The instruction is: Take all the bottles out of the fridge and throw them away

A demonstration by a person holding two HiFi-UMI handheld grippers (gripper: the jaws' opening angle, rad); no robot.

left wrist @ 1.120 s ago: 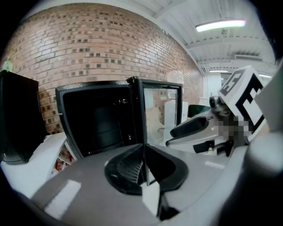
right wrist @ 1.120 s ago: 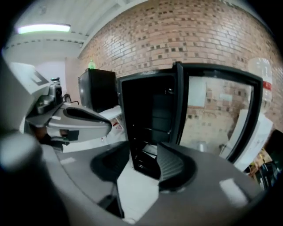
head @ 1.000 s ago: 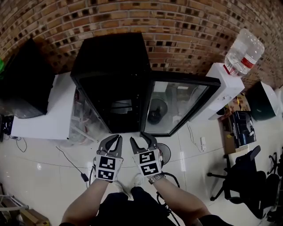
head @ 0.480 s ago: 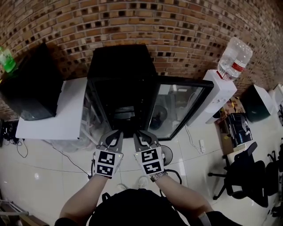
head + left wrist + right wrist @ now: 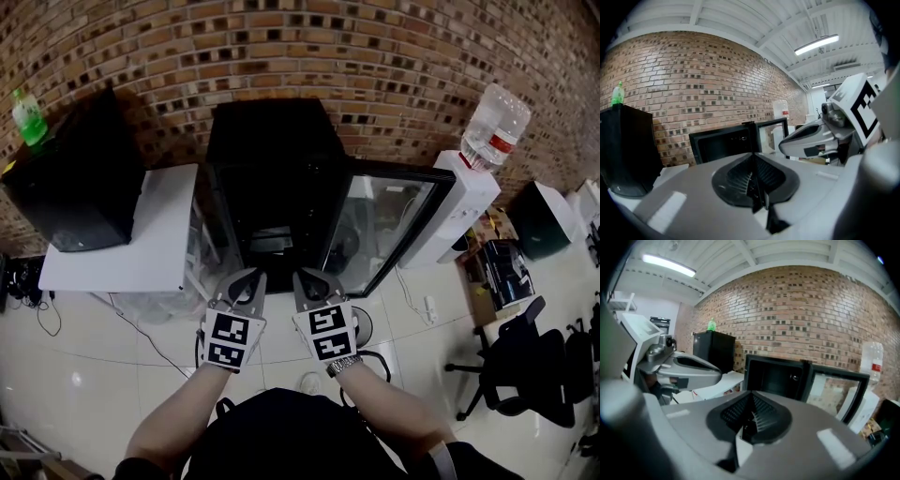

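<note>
The black fridge (image 5: pixel 272 159) stands against the brick wall with its glass door (image 5: pixel 394 220) swung open to the right. Its inside is dark; I see a shelf (image 5: pixel 267 242) but no bottle in it. A green bottle (image 5: pixel 30 117) stands on the black cabinet (image 5: pixel 70 187) at far left, and shows in the left gripper view (image 5: pixel 617 93). My left gripper (image 5: pixel 239 279) and right gripper (image 5: pixel 314 279) hover side by side before the fridge opening, both shut and empty. The right gripper's jaws have just been closing with nothing between them.
A white table (image 5: pixel 131 234) sits between cabinet and fridge. Right of the door stands a white water dispenser (image 5: pixel 464 202) with a big clear jug (image 5: pixel 497 122). A black office chair (image 5: pixel 525 375) and boxes are at right. Cables lie on the tiled floor.
Both grippers have risen and moved closer to the fridge opening. Their jaws stood apart a second ago and are now closed.
</note>
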